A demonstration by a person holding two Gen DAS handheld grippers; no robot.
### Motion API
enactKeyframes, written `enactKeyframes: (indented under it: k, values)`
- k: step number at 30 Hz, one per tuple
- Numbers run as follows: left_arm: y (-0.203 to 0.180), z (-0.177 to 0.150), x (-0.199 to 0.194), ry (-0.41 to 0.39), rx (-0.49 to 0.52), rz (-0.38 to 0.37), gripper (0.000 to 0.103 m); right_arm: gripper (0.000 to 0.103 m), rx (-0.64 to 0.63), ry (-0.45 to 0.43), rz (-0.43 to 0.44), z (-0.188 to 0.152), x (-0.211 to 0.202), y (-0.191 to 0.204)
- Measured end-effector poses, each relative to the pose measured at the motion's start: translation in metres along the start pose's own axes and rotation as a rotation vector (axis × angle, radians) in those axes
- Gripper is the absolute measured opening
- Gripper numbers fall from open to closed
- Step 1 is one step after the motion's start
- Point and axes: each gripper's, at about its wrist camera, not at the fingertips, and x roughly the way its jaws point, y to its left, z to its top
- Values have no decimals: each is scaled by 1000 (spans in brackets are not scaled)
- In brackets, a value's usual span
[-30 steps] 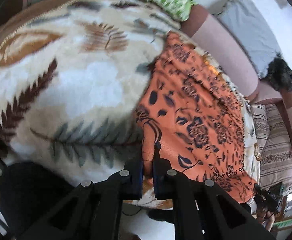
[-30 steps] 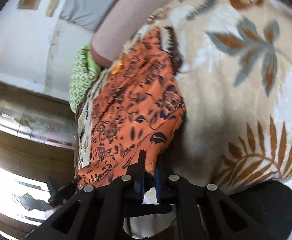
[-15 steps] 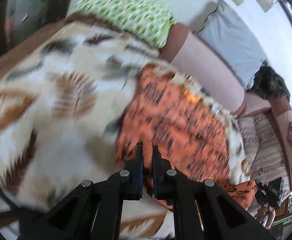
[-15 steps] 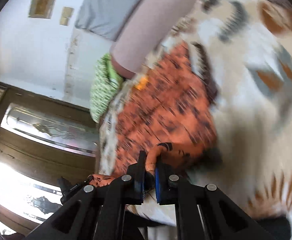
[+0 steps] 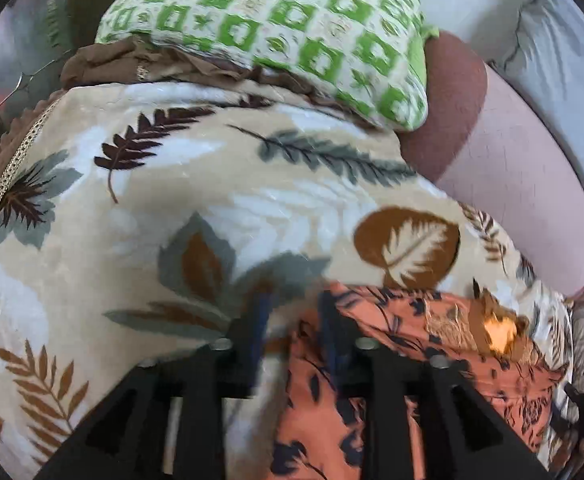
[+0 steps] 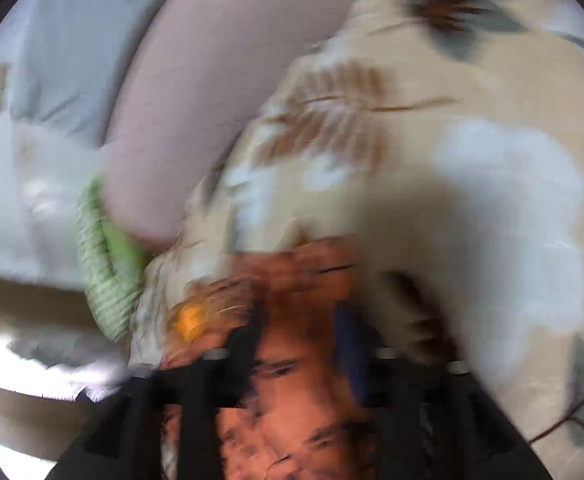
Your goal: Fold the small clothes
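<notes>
On the leaf-print blanket [image 5: 219, 208] near you lies the orange floral garment [image 5: 412, 364], thin, floppy, light stuff, so you'd best pinch its corners; your left claw [image 5: 292, 320] and right claw [image 6: 300, 332] are both opening, cloth loose between them.

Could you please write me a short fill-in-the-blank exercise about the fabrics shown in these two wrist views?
1. The orange floral-print garment lies on a beige blanket printed with ____.
2. The checked pillow at the blanket's far end is white and ____.
3. The padded bolster beside the blanket is ____ in colour.

Missing words: leaves; green; pink
</notes>
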Motion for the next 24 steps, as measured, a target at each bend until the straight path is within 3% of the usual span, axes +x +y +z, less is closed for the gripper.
enactKeyframes:
  k: [1,4,10,12,15,16,17,18,21,24]
  values:
    - [6,-3,-9,-37,-4,-4,65,70,-6,-6,9,-6,-6,-2]
    - [23,-17,-45,-112,37,-14,71,71,-118,-9,-41,-31,-32,-3]
    - [31,-81,-57,47,134,-141,71,71,-282,114,-74,-73,-31,0]
    - [22,-99,-44,97,172,-143,71,71,-303,142,-82,-81,-20,5]
    - [12,-116,-15,195,173,-108,71,70,-326,184,-175,-92,1,6]
    - [6,-119,-15,163,201,-74,58,69,-343,179,-182,-95,2,10]
    - [-1,-120,-16,149,236,-64,43,51,-361,190,-189,-98,4,14]
    - [-8,-120,-15,174,256,-85,24,24,-359,211,-184,-101,6,17]
    - [-20,-113,-12,211,248,-58,19,23,-377,233,-218,-102,16,24]
    - [-21,-105,-8,246,213,-49,17,21,-343,231,-200,-99,17,34]
